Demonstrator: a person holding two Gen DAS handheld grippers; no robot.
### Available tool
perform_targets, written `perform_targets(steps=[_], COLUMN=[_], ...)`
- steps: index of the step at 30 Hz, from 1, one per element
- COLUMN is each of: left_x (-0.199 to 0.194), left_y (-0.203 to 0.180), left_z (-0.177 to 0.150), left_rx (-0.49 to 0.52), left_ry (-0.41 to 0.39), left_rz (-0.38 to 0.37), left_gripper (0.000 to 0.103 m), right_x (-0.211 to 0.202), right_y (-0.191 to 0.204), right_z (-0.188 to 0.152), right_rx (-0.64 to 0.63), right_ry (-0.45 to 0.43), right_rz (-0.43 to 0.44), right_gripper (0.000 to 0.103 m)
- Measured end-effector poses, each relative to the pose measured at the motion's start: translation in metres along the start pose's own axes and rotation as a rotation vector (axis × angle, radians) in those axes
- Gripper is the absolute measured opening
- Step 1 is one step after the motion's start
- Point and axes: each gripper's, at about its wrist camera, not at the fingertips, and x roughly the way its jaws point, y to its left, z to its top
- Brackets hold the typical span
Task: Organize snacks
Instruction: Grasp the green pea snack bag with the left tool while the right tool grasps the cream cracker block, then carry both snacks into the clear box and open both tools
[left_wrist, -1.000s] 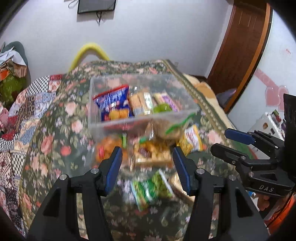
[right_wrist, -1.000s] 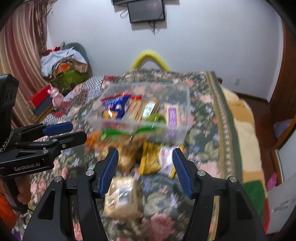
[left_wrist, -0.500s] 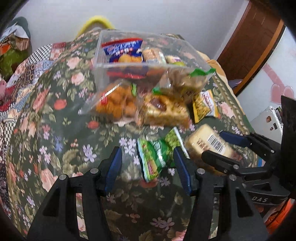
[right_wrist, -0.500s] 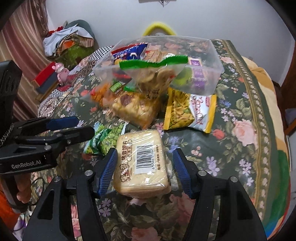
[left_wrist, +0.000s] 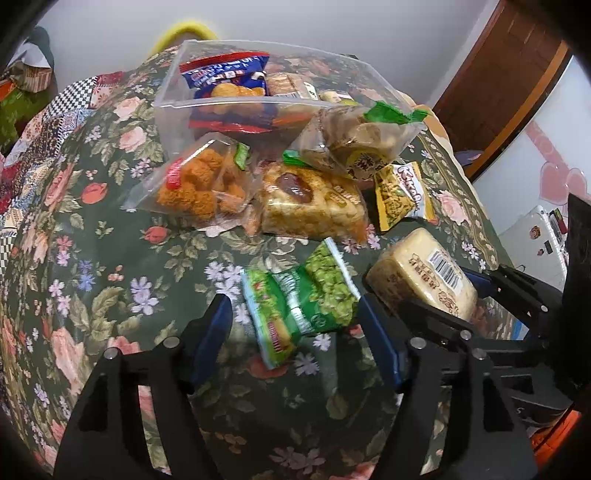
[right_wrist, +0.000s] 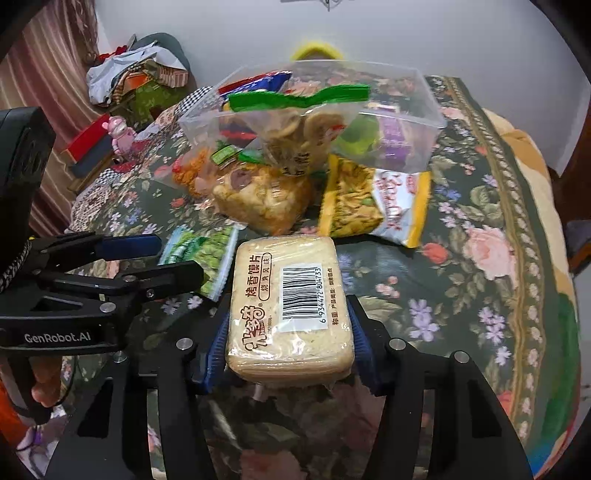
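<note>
Snack packs lie on a floral bedspread before a clear plastic box (left_wrist: 173, 99) that holds several packs. My left gripper (left_wrist: 295, 332) is open, its fingers either side of a green pea snack packet (left_wrist: 299, 295), low over the cloth. My right gripper (right_wrist: 288, 350) has its blue pads against both sides of a beige bread-slice pack with a barcode (right_wrist: 288, 302); the pack also shows in the left wrist view (left_wrist: 421, 277). Whether it is lifted I cannot tell. The green packet shows in the right wrist view (right_wrist: 207, 258) beside the left gripper (right_wrist: 155, 258).
Between grippers and box lie an orange puff bag (left_wrist: 199, 184), a jam pastry pack (left_wrist: 310, 206), a yellow snack pack (left_wrist: 402, 192) and a green-topped cookie bag (left_wrist: 354, 144) leaning on the box. A wooden door (left_wrist: 498, 74) stands at right; clothes pile (right_wrist: 136, 74) at left.
Both grippers have dropped lower and closer to the snacks. The right fingers have closed in on the bread pack. The left fingers now straddle the green packet.
</note>
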Motion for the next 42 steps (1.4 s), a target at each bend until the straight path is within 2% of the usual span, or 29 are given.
perform_targets(steps=[5, 9, 16, 24, 32, 42], left_x=[0.016, 0.021, 0.017, -0.016, -0.055, -0.078], left_y=[-0.01, -0.016, -0.015, -0.007, -0.006, -0.021], left_z=[0.002, 0.002, -0.003, -0.006, 0.025, 0.077], left_rx=[0.014, 0.029, 0.053, 0.05, 0.045, 0.098], left_ry=[0.027, -0.013, -0.047, -0.114, -0.221, -0.327], left_rz=[0.004, 0.04, 0.052, 0.051, 0.042, 0.045], left_gripper=[0.071, 0.071, 0.052, 0.051, 0.051, 0.051], right_x=[-0.007, -0.015, -0.024, -0.038, -0.057, -0.073], right_y=[-0.017, -0.026, -0.034, -0.033, -0.034, -0.034], right_z=[-0.001, -0.004, -0.002, 0.012, 0.038, 0.075], right_rx=[0.038, 0.054, 0.078, 0.074, 0.056, 0.031], right_ry=[-0.015, -0.024, -0.051, -0.104, -0.187, -0.296], right_rz=[-0.024, -0.038, -0.043, -0.046, -0.064, -0.089], right_gripper=[0.053, 0.052, 0.052, 0.052, 0.052, 0.052])
